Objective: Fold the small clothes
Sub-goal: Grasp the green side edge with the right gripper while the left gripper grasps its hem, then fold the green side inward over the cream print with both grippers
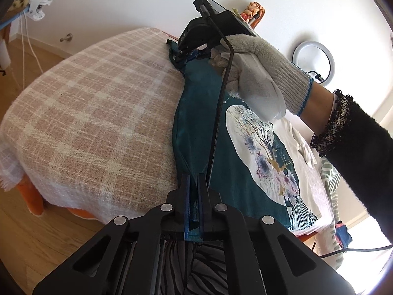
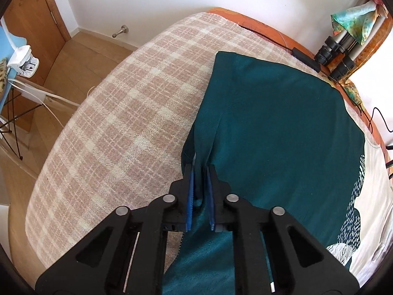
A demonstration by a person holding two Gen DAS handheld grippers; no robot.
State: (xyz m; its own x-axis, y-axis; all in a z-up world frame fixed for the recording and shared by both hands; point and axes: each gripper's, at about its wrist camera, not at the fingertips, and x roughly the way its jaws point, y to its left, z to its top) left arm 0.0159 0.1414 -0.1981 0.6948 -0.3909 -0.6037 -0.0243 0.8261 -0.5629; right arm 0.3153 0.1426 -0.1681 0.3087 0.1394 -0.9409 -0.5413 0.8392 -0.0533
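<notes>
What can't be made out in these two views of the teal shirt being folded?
- Left wrist view: the right gripper's fingertips, hidden in folds of the teal shirt far away.
- Left wrist view: the shirt's near hem, hidden behind the left gripper.
- Right wrist view: the shirt's printed front, cut off by the right edge.

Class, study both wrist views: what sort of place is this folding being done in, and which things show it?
Probably a room in a home, perhaps a bedroom. A plaid blanket covers the work surface, the floor is wood with a wooden door beside it, and both grippers pinch a teal garment.
</notes>
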